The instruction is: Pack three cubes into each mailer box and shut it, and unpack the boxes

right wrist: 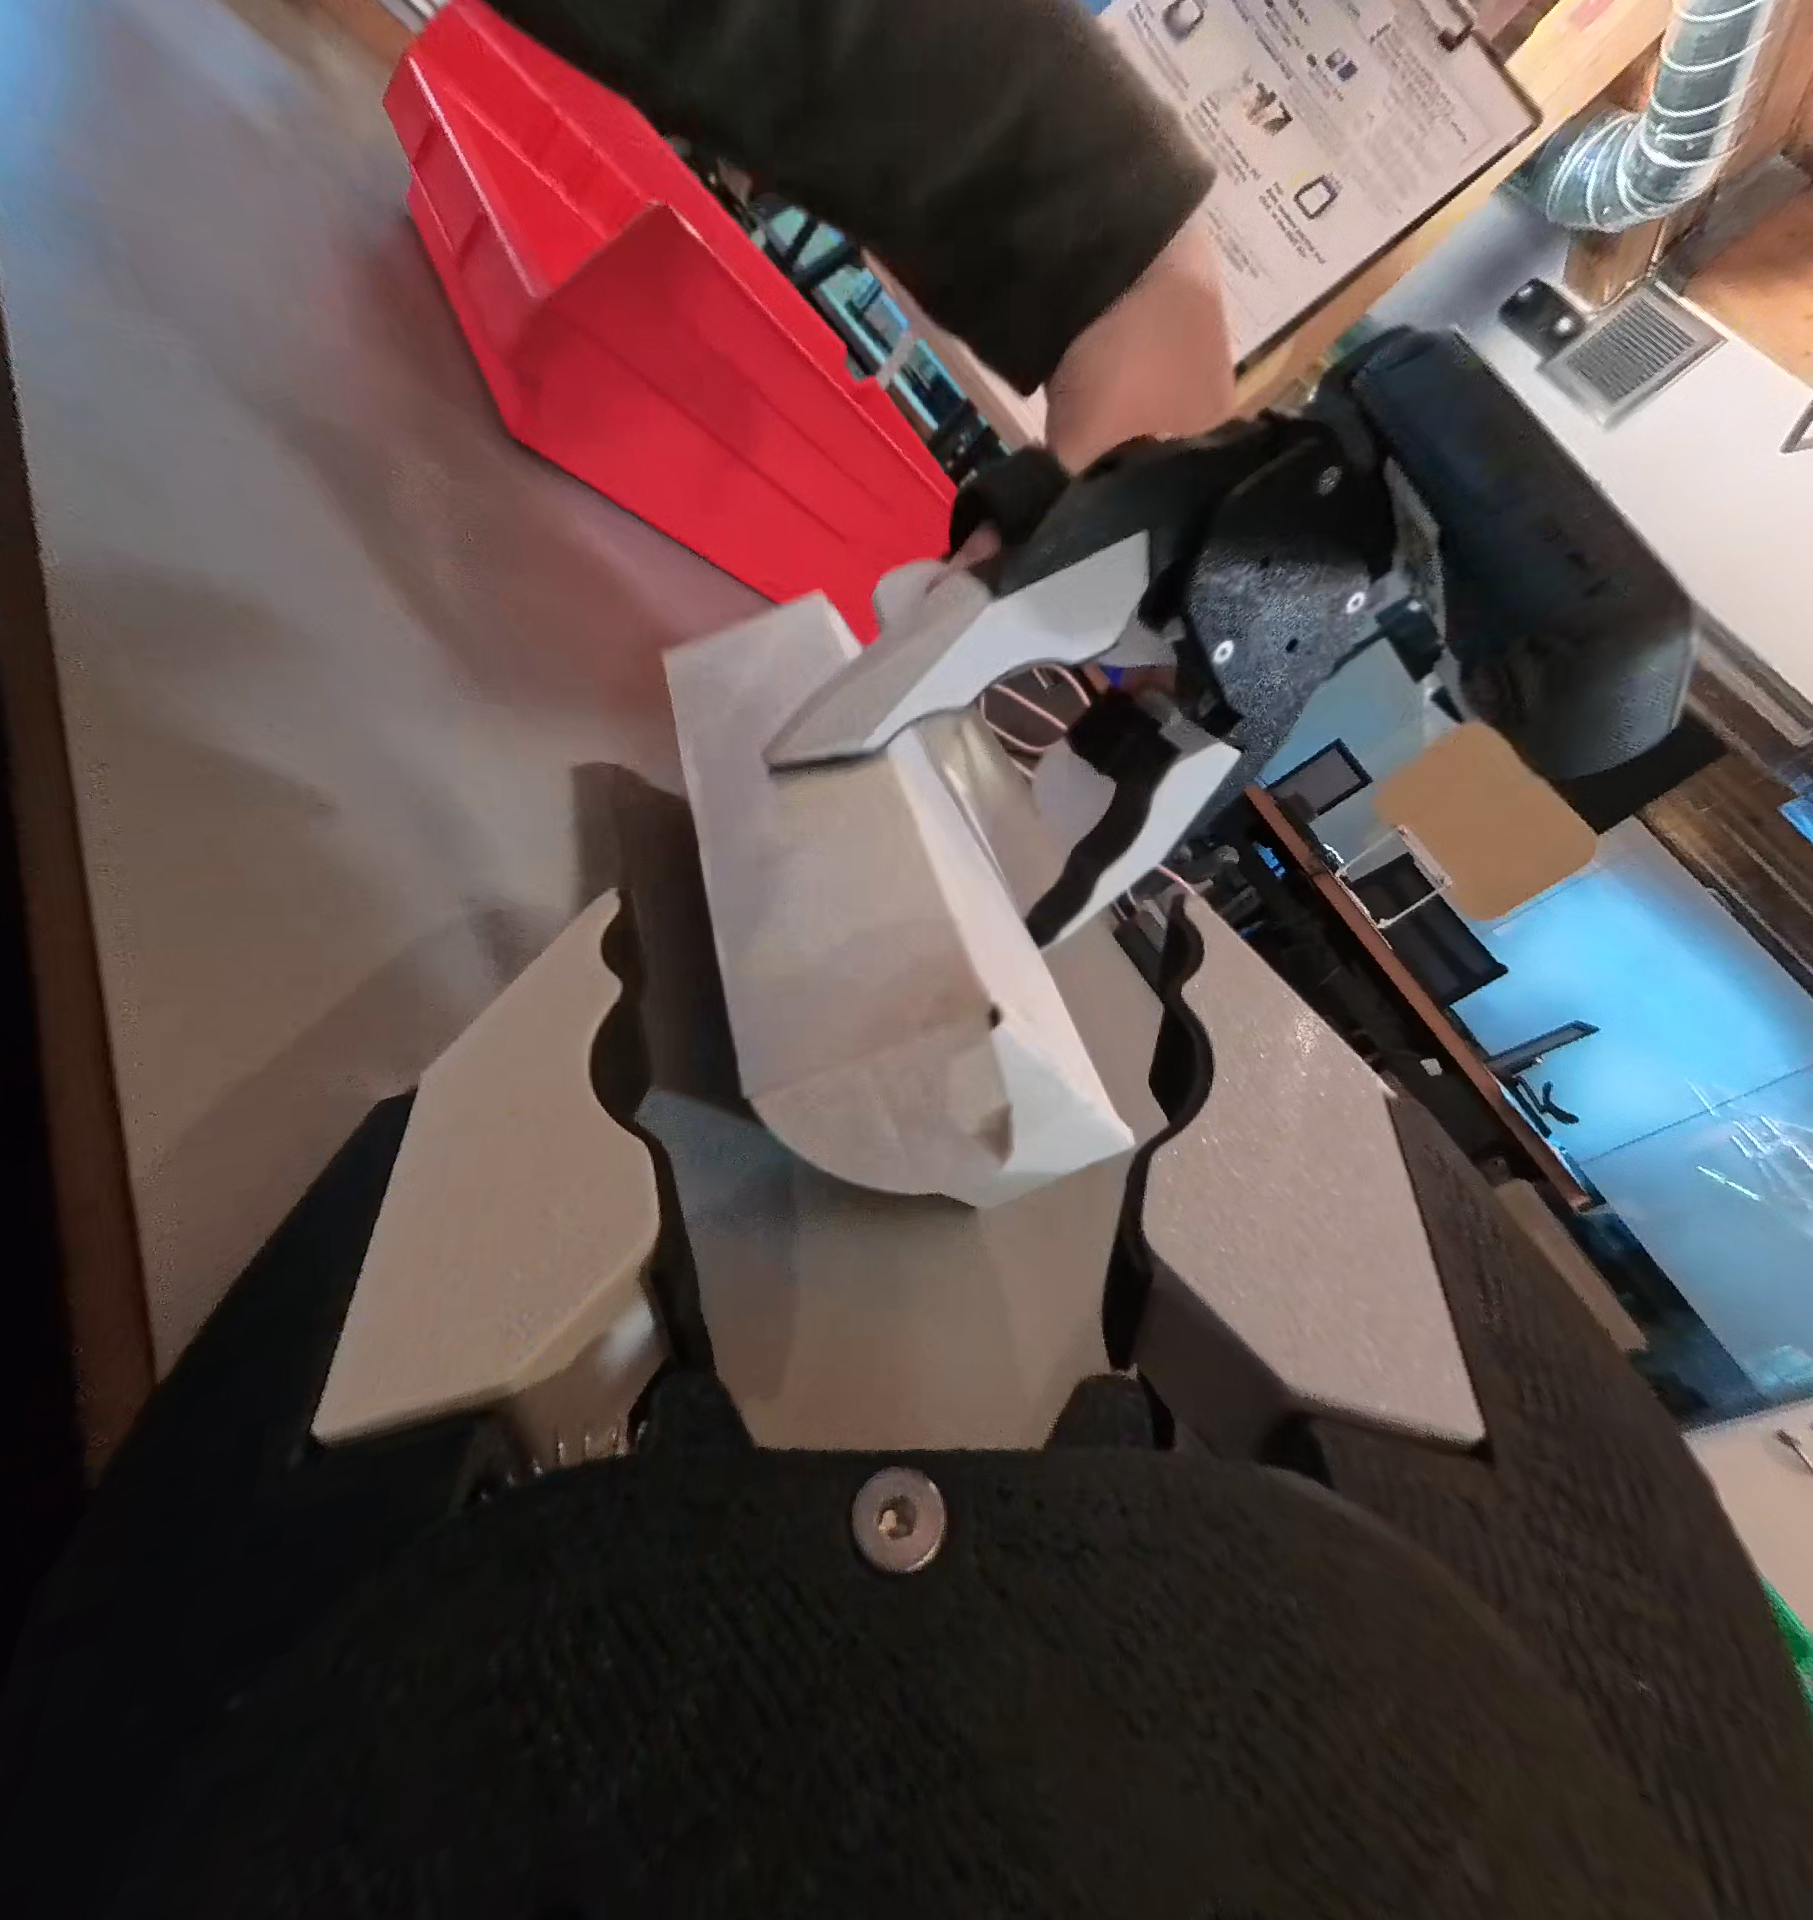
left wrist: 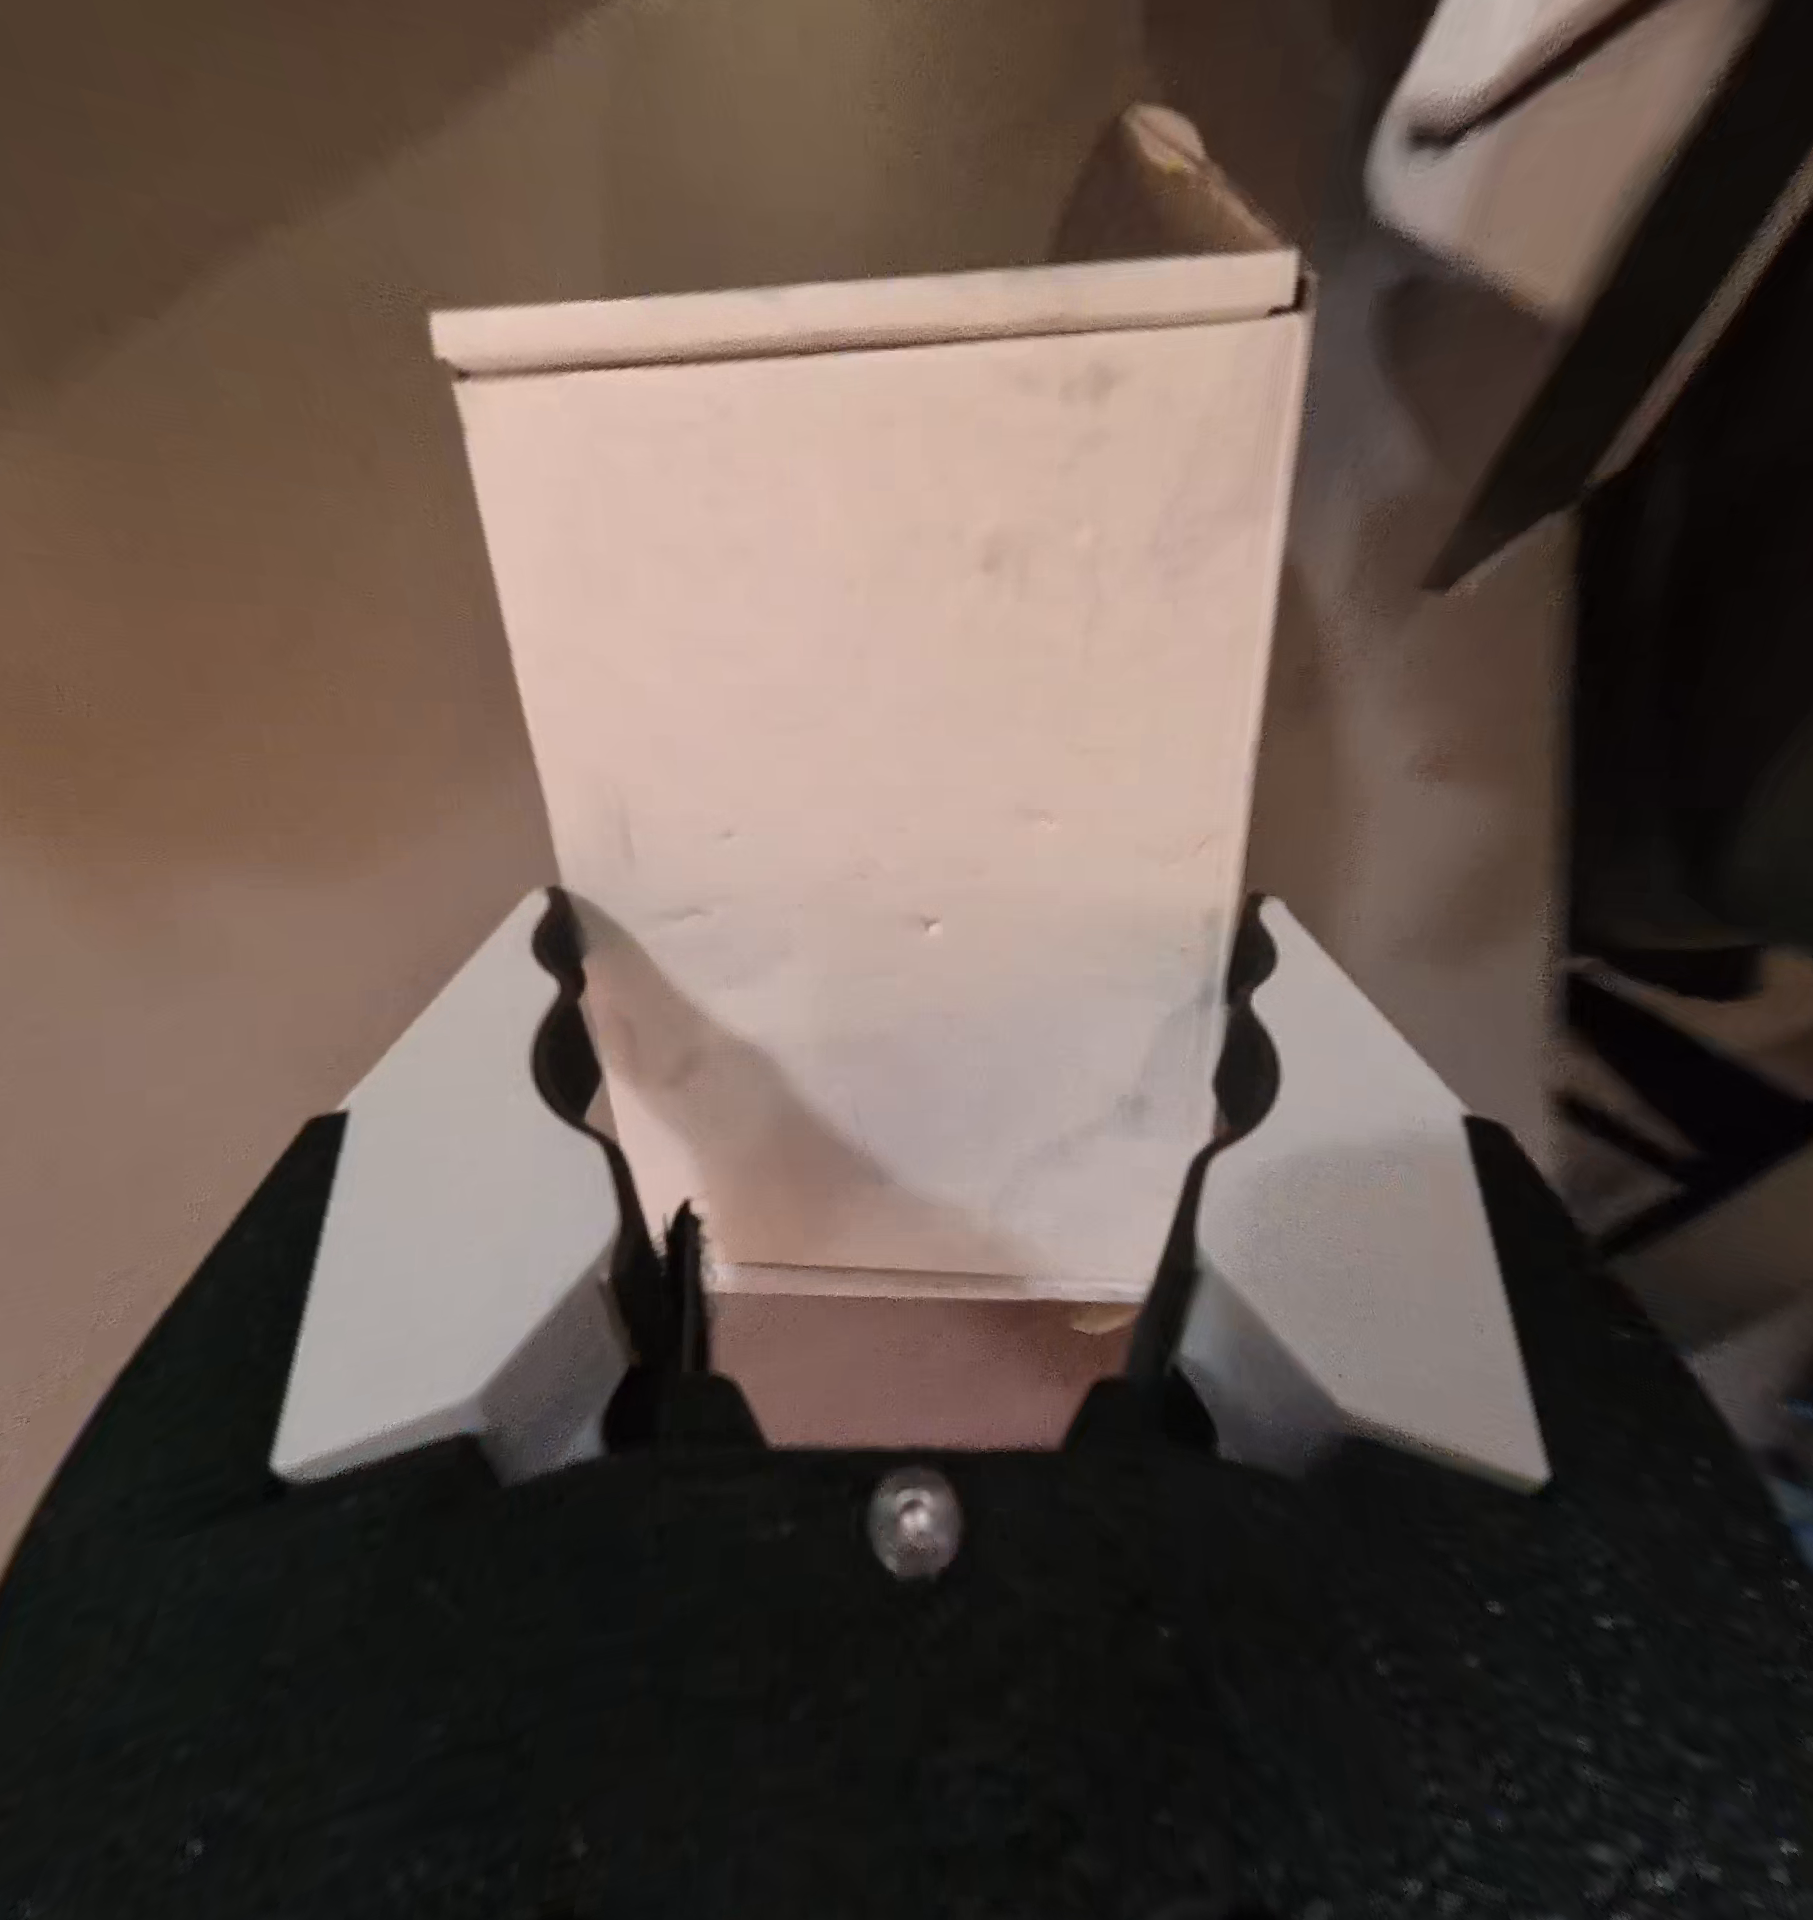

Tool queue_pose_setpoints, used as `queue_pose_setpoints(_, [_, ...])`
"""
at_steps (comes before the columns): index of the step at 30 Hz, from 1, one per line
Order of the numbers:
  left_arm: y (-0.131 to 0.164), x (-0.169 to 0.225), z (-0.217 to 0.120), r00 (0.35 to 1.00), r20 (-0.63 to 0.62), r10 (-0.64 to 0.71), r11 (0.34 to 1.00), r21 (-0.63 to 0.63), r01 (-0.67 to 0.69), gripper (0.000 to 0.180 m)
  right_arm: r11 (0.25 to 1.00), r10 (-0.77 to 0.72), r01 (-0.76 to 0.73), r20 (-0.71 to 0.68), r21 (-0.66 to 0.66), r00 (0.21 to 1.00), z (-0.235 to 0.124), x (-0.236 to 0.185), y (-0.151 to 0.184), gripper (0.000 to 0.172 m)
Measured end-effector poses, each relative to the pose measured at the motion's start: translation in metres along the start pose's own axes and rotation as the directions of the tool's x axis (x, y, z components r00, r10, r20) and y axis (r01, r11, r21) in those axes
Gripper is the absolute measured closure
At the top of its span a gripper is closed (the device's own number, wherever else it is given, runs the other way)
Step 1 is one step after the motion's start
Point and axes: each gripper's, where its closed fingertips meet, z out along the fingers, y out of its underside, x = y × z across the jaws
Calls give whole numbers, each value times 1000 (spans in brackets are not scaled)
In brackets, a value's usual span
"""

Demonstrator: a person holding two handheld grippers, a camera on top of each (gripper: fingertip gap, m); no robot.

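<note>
So the biggest thing going is the tan table, running up the left half of the right wrist view. Next is the red bin sitting on it toward the upper middle. A person's dark sleeve comes in across the top, above the bin.

The white mailer box fills the centre of the left wrist view, lid shut. It's clamped in the left gripper: both black pads press on its two sides, jaws spread about as wide as the box. From the right wrist view you can see one pale finger lying flat against the box's upper face and the other down its far side.

The right gripper is wide apart, and the box's near end, with a rounded flap, sits between its fingers in the picture, but it isn't clear either pad touches it.

Writing-wise: there's a clipboard with printed sheets at the upper right, small print and little pictures. The box itself looks plain, just scuffed.
</note>
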Motion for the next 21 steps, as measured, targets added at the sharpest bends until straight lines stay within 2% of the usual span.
queue_pose_setpoints(1, [-1, 8, -2, 996, -81, -50, 998, 21, 52, 59, 1000, 1, -1, 0, -4, 1000, 1, 0, 2, 73])
queue_pose_setpoints(5, [-2, 35, -9, 924, -338, -178, 977, 51, 207, 59, 1000, -3, 3, 51, -7, 999, 8, 1, 3, 65])
queue_pose_setpoints(8, [-3, 54, -12, 832, -507, -225, 957, 46, 287, 59, 997, -59, 63, 104, -38, 993, 14, 5, 6, 66])
queue_pose_setpoints(11, [-7, 64, -12, 733, -636, -241, 931, 60, 359, 59, 999, -20, 25, 196, -23, 980, 19, 4, 4, 92])
queue_pose_setpoints(14, [-11, 53, -18, 688, -680, -255, 865, 157, 476, 59, 995, 98, -90, 255, -45, 962, 22, 5, 7, 101])
queue_pose_setpoints(16, [-10, 40, -28, 696, -667, -265, 798, 254, 547, 59, 982, 189, -176, 294, -68, 937, 22, 8, 9, 103])
queue_pose_setpoints(19, [1, 24, -54, 806, -542, -237, 699, 481, 529, 41, 956, 292, -263, 344, -128, 892, 24, 14, 16, 103])
queue_pose_setpoints(21, [17, 14, -73, 860, -405, -309, 628, 592, 505, 38, 943, 331, -289, 361, -167, 872, 28, 17, 20, 103])
